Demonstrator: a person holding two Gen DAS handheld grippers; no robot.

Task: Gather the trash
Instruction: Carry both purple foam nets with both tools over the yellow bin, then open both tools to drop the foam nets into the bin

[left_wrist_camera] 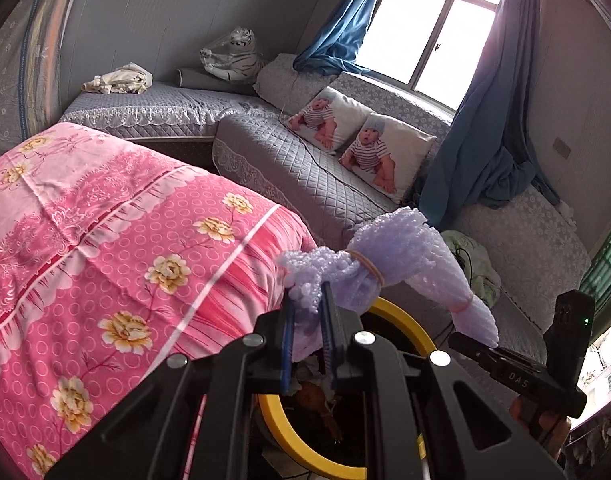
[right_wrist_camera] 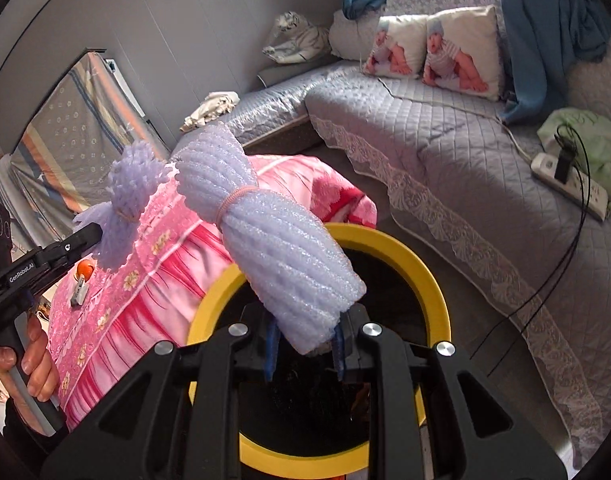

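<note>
Right wrist view: the right gripper [right_wrist_camera: 305, 354] is squeezed onto the fat end of a purple foam bundle [right_wrist_camera: 281, 248] tied with a rubber band. It hangs over the near side of the yellow rim [right_wrist_camera: 433, 280] of the bin, and the dark hole is right below. Off to the left, the left gripper [right_wrist_camera: 99, 236] is pinched tight on a second, smaller foam bundle [right_wrist_camera: 131, 196], which is above the pink flowered blanket [right_wrist_camera: 153, 304], not above the bin.

I think the step is dropping both bundles in. To do it well, bring each one fully inside the yellow ring first. Then let go one at a time, so the light foam does not bounce off the rim onto the blanket.

Farther back is the grey sofa [right_wrist_camera: 445, 160].
</note>
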